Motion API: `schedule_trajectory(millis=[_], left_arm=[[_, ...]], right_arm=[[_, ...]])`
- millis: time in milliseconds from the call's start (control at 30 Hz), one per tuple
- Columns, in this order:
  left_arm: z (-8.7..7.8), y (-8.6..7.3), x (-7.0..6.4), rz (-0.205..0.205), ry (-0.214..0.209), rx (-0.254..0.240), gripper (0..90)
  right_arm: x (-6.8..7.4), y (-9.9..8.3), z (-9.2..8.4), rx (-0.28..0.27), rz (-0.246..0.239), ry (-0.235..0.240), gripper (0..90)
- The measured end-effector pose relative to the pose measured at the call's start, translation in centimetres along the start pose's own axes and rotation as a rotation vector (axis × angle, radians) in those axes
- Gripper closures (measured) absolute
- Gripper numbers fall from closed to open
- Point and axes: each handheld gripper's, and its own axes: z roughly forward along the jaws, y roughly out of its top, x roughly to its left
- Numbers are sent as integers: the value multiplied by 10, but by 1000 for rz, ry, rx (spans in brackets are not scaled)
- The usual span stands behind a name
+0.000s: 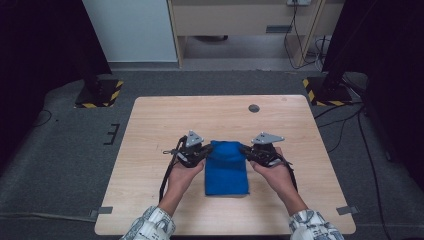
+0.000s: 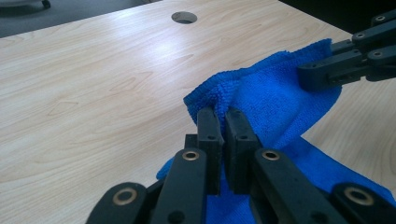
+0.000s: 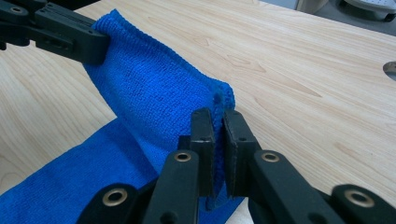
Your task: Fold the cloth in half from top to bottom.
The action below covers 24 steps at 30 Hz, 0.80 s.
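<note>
On the left of the high view, the person's left hand (image 1: 181,176) brings the left gripper (image 1: 202,153) in against the far left corner of the blue cloth (image 1: 226,170), and its own view shows why it sits there: the two black jaws are clamped together on a bunched fold of the cloth's (image 2: 275,102) edge, so the corner can be lifted and carried rather than dragged. The cloth lies near the middle of the wooden table (image 1: 150,130), towards the person's side, its near part flat on the surface and its far edge raised off the wood between the two grippers. That raised edge hangs as a short span from one grip to the other, which suggests the far end is being drawn back over the near part to make a fold. To the right, the right gripper (image 1: 246,152), held in the right hand (image 1: 276,175), mirrors the first: in the right gripper view its jaws are pressed shut on the other far corner of the cloth (image 3: 149,88), with terry pinched between the pads. Holding both corners at matching height appears meant to keep the edge straight, so the fold lands square. Farther back and to the right, a round cable hole (image 1: 254,108) sits well apart from the work.
</note>
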Motion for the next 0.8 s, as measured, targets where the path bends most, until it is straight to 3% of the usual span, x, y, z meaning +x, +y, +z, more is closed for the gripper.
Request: schedule_trajectory(millis=[133,433,800], left_arm=[[-5,-6,-3,-16,-13,-3,857],[-5,-23,-9,-10,-22,9,852],[-14,-25,-16,-5,-44,-12,845]], right_arm=[[3,-2,-3,4,-7,13,827],[9,-16,-3,24,-16,26,813],[12,-18,-12,17,-27,34,798]])
